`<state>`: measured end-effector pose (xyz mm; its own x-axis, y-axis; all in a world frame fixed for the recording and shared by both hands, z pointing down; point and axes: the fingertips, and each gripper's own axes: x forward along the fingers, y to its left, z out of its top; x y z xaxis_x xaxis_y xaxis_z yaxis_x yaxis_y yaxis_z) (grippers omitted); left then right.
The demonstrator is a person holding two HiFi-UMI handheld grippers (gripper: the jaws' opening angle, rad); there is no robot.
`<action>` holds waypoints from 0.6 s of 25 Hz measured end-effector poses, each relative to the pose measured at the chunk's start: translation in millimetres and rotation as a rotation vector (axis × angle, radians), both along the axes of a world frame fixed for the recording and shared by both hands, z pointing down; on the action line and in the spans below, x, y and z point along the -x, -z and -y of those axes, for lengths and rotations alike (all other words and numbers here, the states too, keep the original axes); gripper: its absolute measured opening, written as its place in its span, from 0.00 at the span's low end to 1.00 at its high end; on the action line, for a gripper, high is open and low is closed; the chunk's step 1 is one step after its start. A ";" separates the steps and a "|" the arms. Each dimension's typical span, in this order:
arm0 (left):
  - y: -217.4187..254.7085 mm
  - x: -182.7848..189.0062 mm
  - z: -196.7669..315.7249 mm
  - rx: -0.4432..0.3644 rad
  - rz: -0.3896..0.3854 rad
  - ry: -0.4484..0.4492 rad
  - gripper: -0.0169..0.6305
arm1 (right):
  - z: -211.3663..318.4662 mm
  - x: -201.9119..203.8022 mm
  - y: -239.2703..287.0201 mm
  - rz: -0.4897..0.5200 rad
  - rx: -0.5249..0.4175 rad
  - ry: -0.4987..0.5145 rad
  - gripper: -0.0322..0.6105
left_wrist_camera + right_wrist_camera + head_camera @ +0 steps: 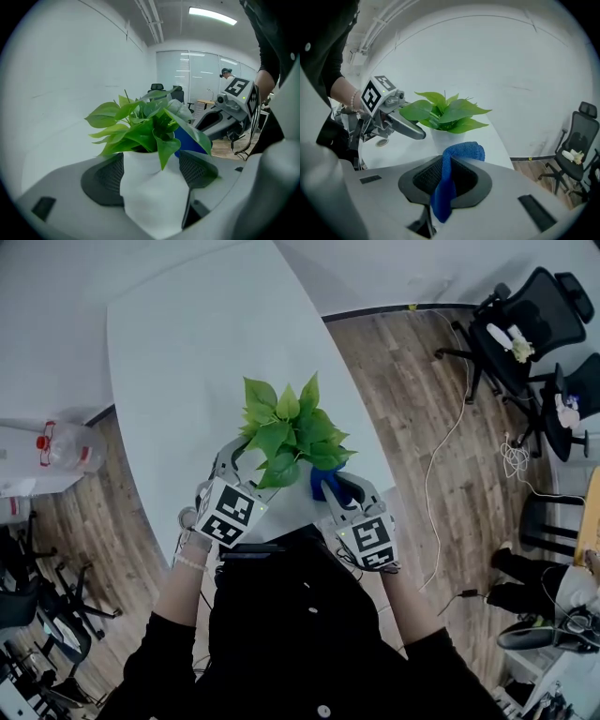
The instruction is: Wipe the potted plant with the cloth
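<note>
The potted plant point(291, 432) has broad green leaves and a white pot point(150, 187), and stands near the front edge of the white table point(187, 352). My left gripper point(150, 174) is shut on the pot, one dark pad on each side. My right gripper point(446, 180) is shut on a folded blue cloth point(451, 166), held just right of the pot and below the leaves. In the head view the cloth point(323, 484) shows under the leaves, which hide most of the pot. The right gripper view also shows the left gripper point(401, 124) reaching in beside the plant point(445, 112).
The table's edge runs close in front of the plant. Black office chairs point(520, 329) and cables point(450, 446) are on the wooden floor at the right. A clear water jug point(66, 448) lies at the left. A person point(226, 73) stands far back in the room.
</note>
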<state>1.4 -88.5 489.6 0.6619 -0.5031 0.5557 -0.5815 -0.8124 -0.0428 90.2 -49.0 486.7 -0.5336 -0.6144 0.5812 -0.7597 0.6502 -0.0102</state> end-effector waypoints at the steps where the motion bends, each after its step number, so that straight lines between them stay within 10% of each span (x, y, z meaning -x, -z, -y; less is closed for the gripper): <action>1: 3.1 4.9 -2.2 -0.005 0.004 0.005 0.60 | -0.9 -6.7 4.1 -0.001 -0.004 -0.028 0.17; 11: 77.9 48.7 -4.5 -0.089 -0.125 0.153 0.58 | -0.1 -51.5 76.3 0.037 -0.137 -0.245 0.17; 15: 110.8 57.4 -3.1 -0.157 -0.145 0.221 0.29 | 2.6 -47.5 110.1 0.048 -0.214 -0.242 0.17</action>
<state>-56.0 -85.5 378.7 0.5934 -0.7160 0.3677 -0.7526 -0.6555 -0.0618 137.7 -51.5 376.6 -0.3807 -0.8321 0.4033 -0.8944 0.4421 0.0678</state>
